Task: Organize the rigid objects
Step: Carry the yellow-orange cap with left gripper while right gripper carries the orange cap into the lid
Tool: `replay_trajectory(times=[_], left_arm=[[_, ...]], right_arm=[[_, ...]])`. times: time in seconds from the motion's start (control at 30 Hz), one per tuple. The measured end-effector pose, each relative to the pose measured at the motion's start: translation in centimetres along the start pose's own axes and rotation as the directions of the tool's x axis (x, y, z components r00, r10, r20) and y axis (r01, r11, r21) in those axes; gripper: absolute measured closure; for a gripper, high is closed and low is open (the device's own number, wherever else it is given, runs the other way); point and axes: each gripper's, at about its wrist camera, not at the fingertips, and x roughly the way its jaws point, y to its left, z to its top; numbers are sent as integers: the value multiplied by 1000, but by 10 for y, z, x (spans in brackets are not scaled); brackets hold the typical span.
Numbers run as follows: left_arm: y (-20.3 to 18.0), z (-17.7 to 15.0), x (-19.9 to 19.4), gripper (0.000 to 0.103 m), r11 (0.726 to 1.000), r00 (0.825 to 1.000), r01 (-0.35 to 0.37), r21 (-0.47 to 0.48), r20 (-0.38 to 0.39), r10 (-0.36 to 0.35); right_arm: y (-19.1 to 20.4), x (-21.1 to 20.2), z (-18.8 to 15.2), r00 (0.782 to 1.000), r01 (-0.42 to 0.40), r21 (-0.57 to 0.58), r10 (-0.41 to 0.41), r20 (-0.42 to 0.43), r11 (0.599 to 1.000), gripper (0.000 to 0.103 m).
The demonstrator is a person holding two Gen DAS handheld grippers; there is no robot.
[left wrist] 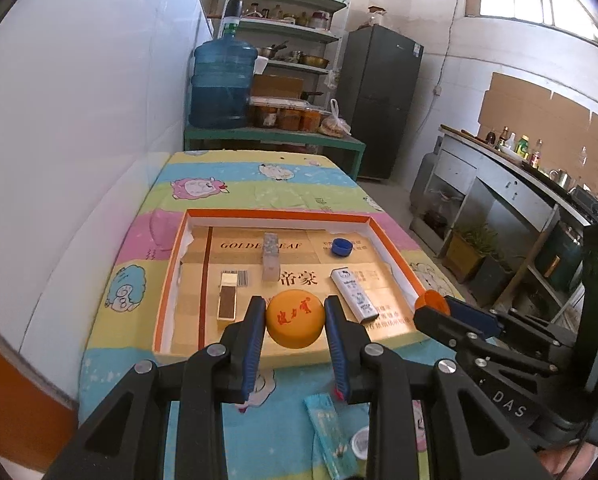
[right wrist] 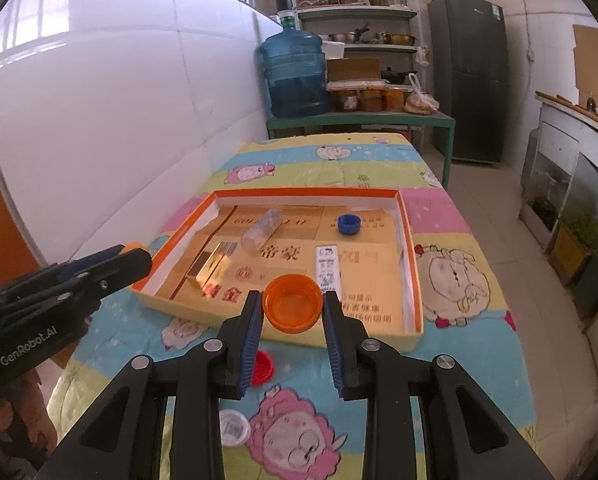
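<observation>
Gripping orange caps, left tongs (left wrist: 295,316) and right tongs (right wrist: 293,306) above tray's near rim (right wrist: 203,314).

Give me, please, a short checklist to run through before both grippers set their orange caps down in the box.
1. Left gripper shut on orange lid: ok.
2. Right gripper shut on orange cap, open side up: ok.
3. Both caps above the orange box: ok.
4. Drop spots free of the white packet and blue cap: cannot tell.
5. Grippers apart from each other: ok.
</observation>
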Motion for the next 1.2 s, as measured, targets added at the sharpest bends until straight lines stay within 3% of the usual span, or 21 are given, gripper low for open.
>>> replay_trajectory(times=[0.47,1.2], left_arm=[[1,19,32,73,1000,999,23,-11,-28,-23],[5,17,62,73,999,996,36,-26,-75,-37]], right_arm=[[-7,29,14,1000,6,8,-5,-27,1000,72],[-27,57,25,997,50,3,-50,-56,999,72]])
